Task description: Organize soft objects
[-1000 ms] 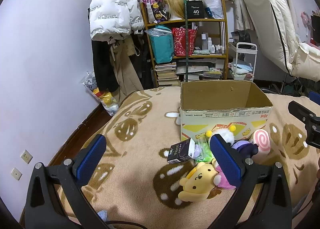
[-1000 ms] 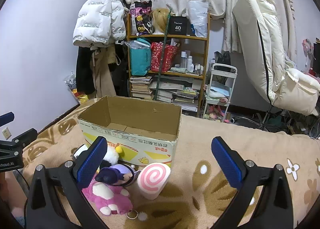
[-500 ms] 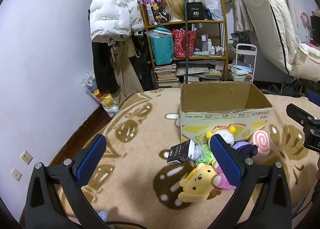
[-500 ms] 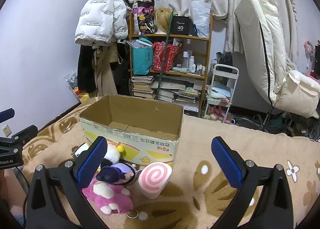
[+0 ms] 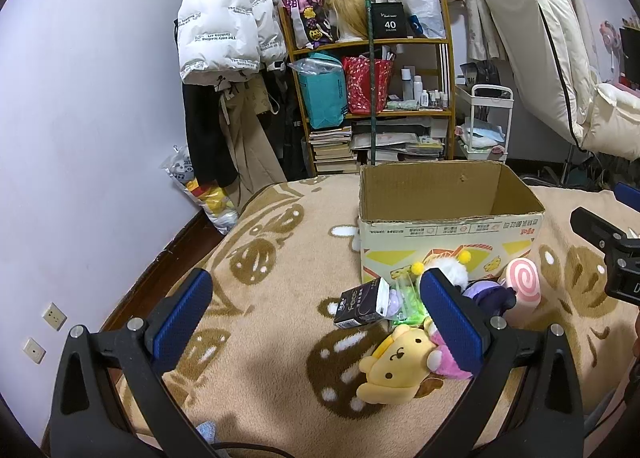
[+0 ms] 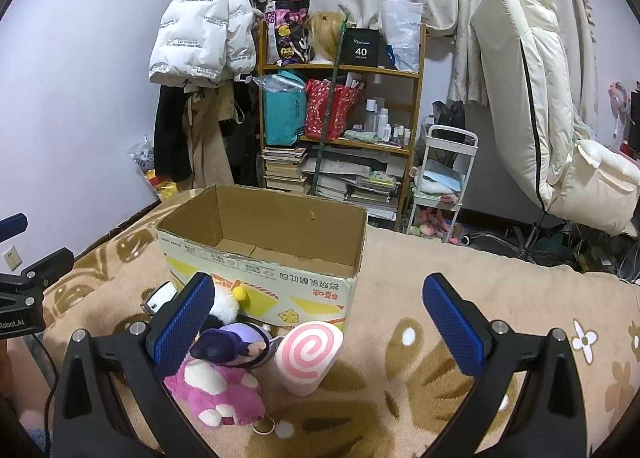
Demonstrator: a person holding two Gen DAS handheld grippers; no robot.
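An open cardboard box (image 5: 448, 234) (image 6: 260, 278) stands on the tan blanket. A heap of soft toys lies against its front: a yellow plush (image 5: 394, 362), a pink plush (image 6: 218, 390), a purple doll (image 6: 234, 342), a white plush with yellow pompoms (image 5: 452, 270) and a pink swirl roll cushion (image 6: 308, 354) (image 5: 522, 284). My left gripper (image 5: 316, 318) hangs open above the blanket, left of the heap. Also open, my right gripper (image 6: 320, 322) hovers over the roll cushion. Nothing is between either pair of fingers.
A dark tissue pack (image 5: 362, 304) and a green packet (image 5: 408, 298) lie in the heap. A shelf (image 5: 372, 98) of books and bags, hanging coats (image 5: 224, 38), a white cart (image 6: 444, 178) and a folded mattress (image 6: 532, 98) line the far side. The blanket's left edge (image 5: 192, 242) drops to the floor.
Both views have shifted slightly, with the box and toys sitting a little lower in the frames. Both grippers stay open and no toy has moved.
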